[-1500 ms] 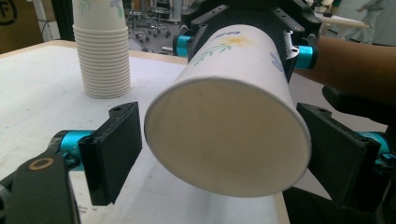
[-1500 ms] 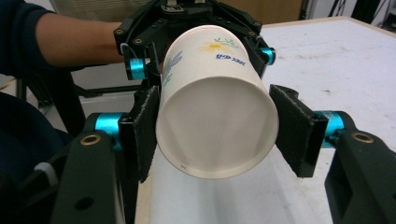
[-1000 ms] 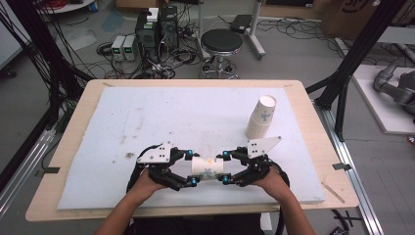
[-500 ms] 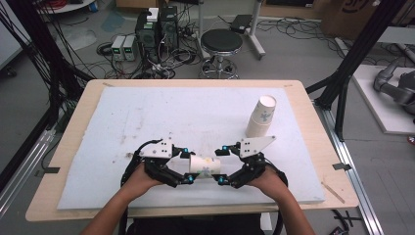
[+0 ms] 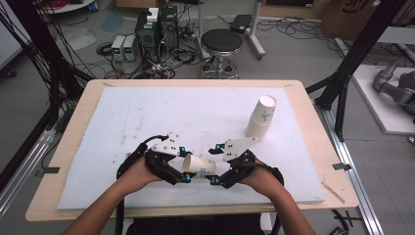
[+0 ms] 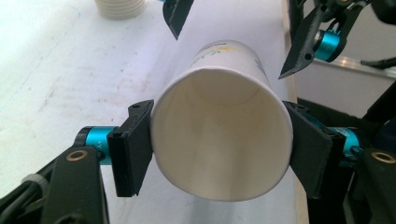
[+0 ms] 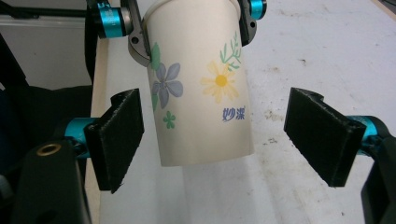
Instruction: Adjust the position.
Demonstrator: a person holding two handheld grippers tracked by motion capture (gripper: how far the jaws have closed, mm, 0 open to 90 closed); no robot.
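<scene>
A paper cup point(image 5: 199, 167) with printed flowers lies level, just above the white mat near the front edge. My left gripper point(image 5: 185, 168) is shut on it near the rim, and its jaws have just been closing on the cup. In the left gripper view the pads point(image 6: 133, 149) press both sides of the cup's open mouth point(image 6: 219, 140). My right gripper point(image 5: 214, 165) faces it, open, its jaws having just been opening. In the right gripper view the cup's base end point(image 7: 201, 84) hangs between the spread pads point(image 7: 322, 133), touching neither.
A stack of paper cups point(image 5: 262, 117) stands upside down at the right back of the white mat point(image 5: 147, 112). The wooden table edge point(image 5: 323, 147) runs close on the right. A stool point(image 5: 221, 44) and electronics sit on the floor beyond.
The right gripper's jaws have spread apart and let go of the cup's base. The left gripper keeps the cup and has shifted slightly left and up with it.
</scene>
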